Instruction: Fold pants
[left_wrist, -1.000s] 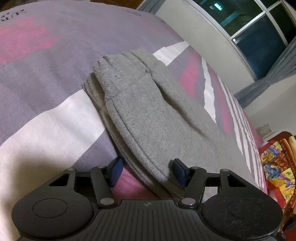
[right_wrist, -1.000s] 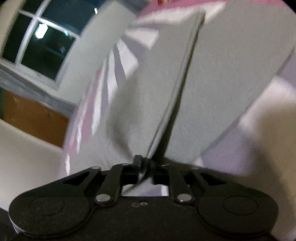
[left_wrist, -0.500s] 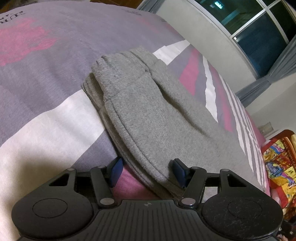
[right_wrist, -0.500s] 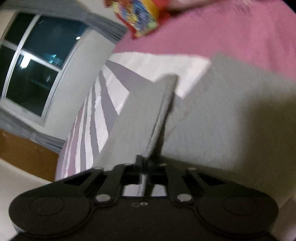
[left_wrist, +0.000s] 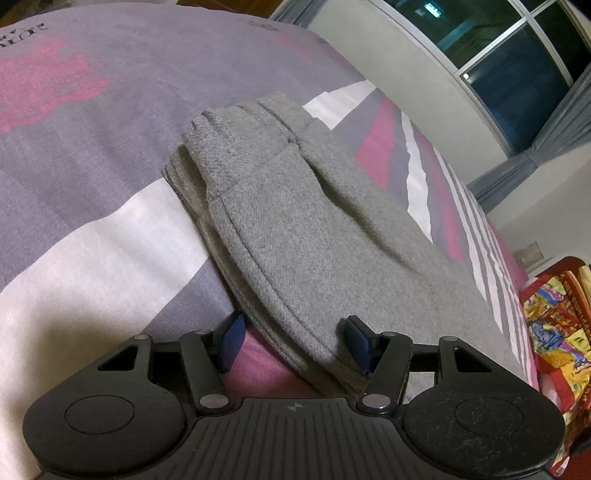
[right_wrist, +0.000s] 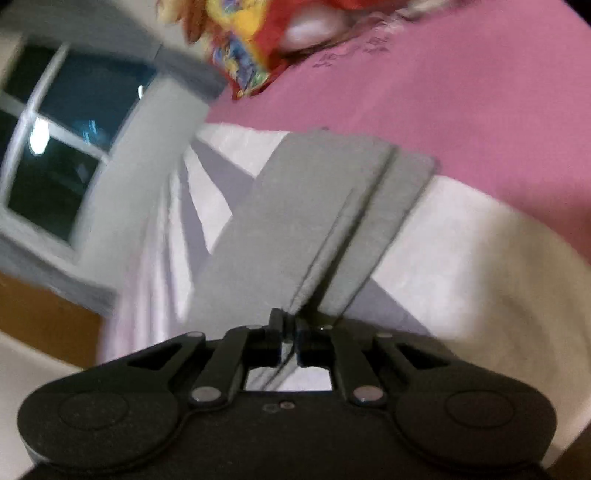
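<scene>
While the grey pants (left_wrist: 306, 236) are lying part-folded on the striped bedspread (left_wrist: 92, 236), the carried edge is at risk.
Right gripper (right_wrist: 290, 328) is pinching thin layers (blurred view); slipping would undo the fold. Left gripper (left_wrist: 291, 341), fingers spread, is straddling the hem without holding it.

Dark printed lettering stands on the grey-purple bedspread (left_wrist: 110, 122) at its far left corner in the left wrist view; it appears upside down and cut by the frame edge, so only fragments resembling "UR" show. More small dark print sits near the bedspread's far edge, too tiny to read. In the right wrist view, faint dark writing on the pink part is blurred beyond reading.
</scene>
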